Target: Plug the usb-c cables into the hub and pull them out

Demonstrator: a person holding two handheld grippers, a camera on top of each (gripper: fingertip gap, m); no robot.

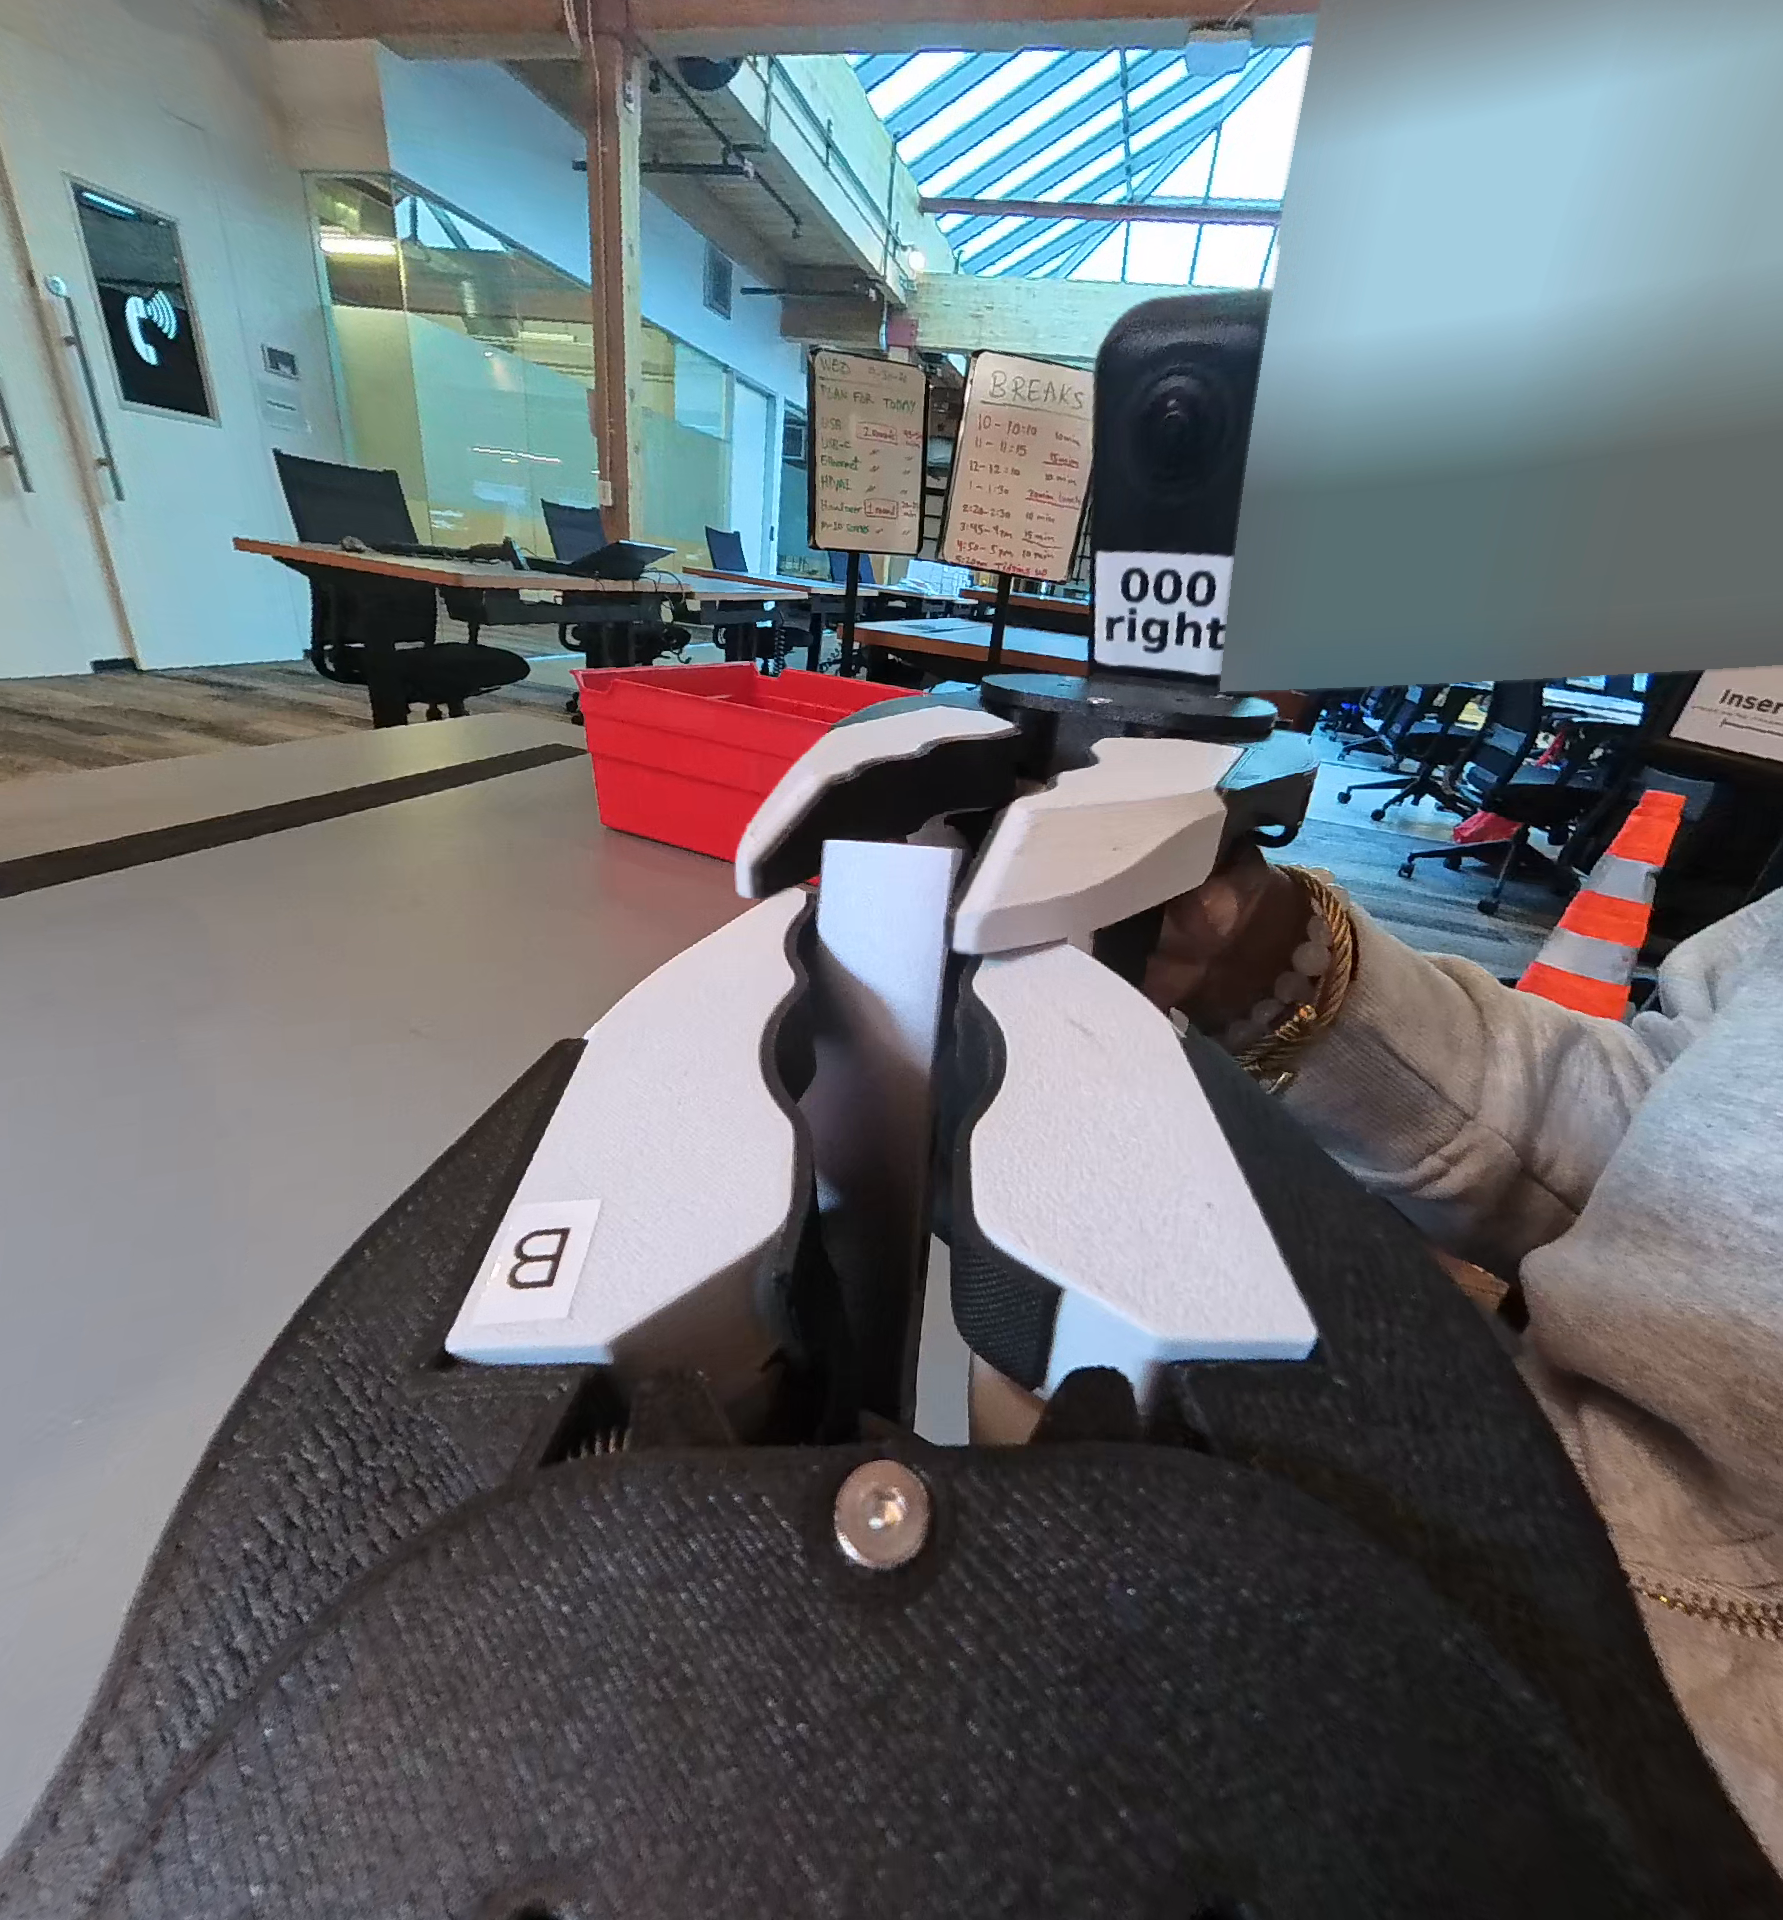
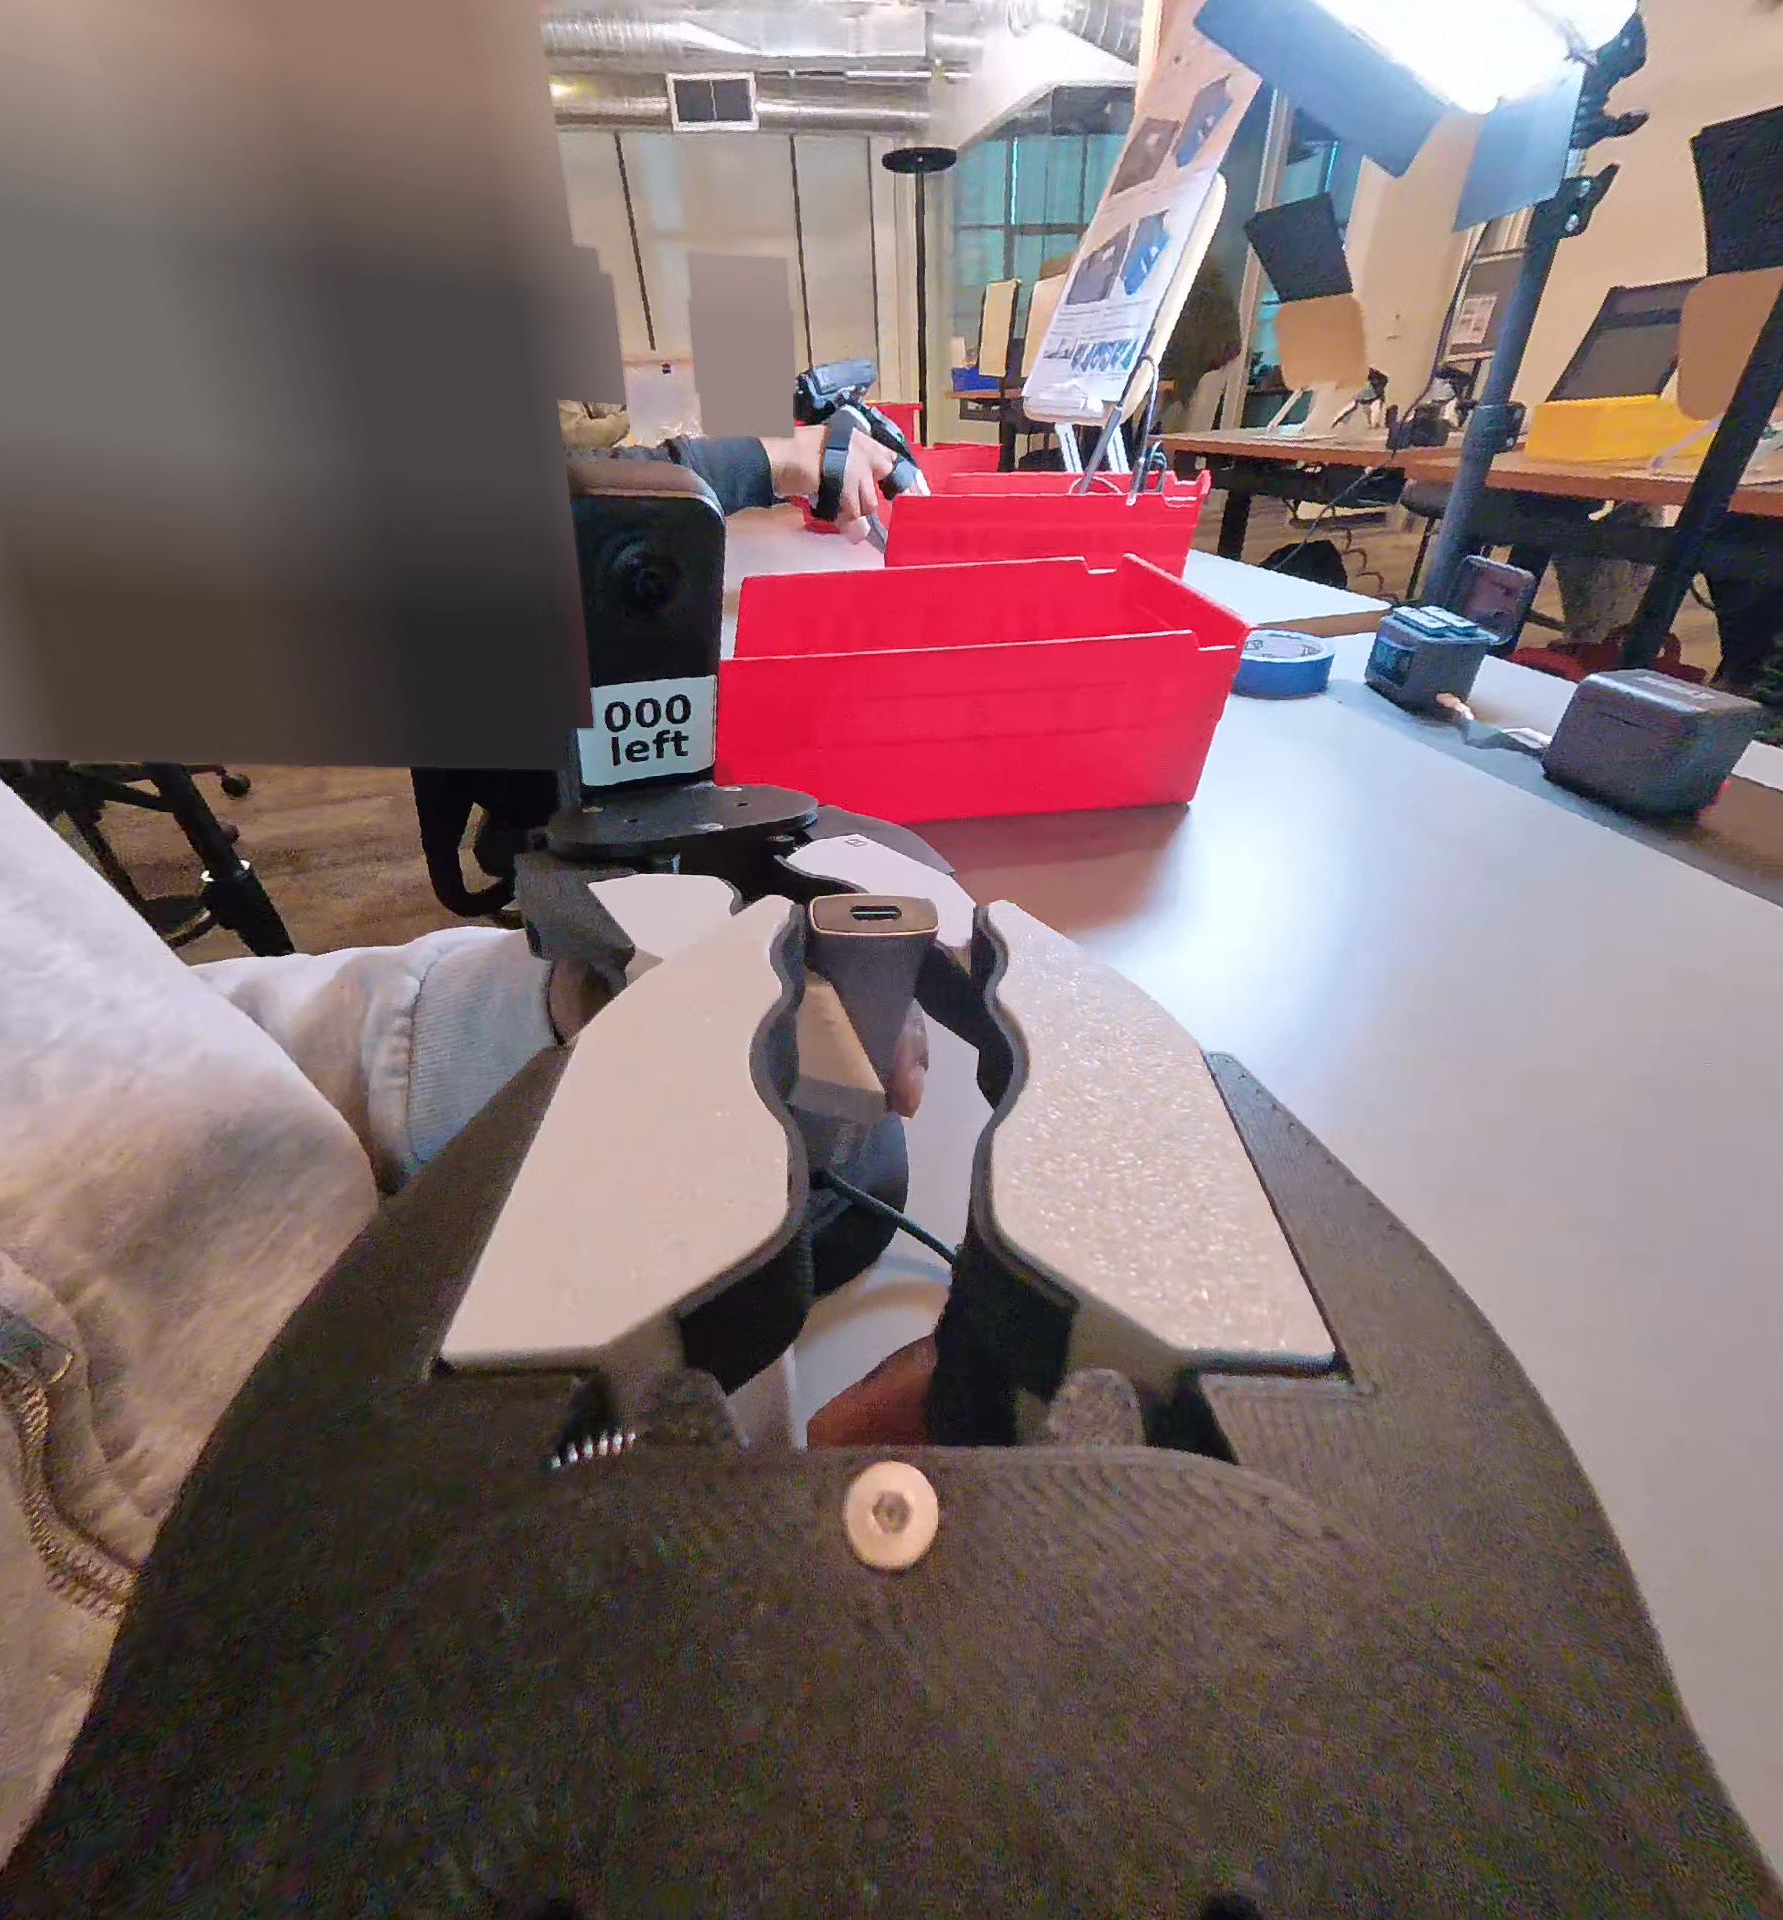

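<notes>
A grey metal hub (image 1: 882, 997) stands on edge between the fingers of my left gripper (image 1: 882, 935), which is shut on it above the table. In the right wrist view the hub's end face (image 2: 871, 920) shows a small port. My right gripper (image 2: 887, 935) faces the left one and straddles that end, with a narrow gap at its right fingertip (image 2: 1012, 966). It also shows in the left wrist view (image 1: 866, 883). A thin black cable (image 2: 887, 1216) runs under the hub. No plug shows in the port.
A red bin (image 1: 700, 758) stands on the grey table (image 1: 243, 1039) just behind the grippers; it also shows in the right wrist view (image 2: 970, 717). Blue tape (image 2: 1282, 660) and dark boxes (image 2: 1645, 743) lie at the right. An orange cone (image 1: 1614, 914) stands on the floor. My left and right fingertips are right by each other.
</notes>
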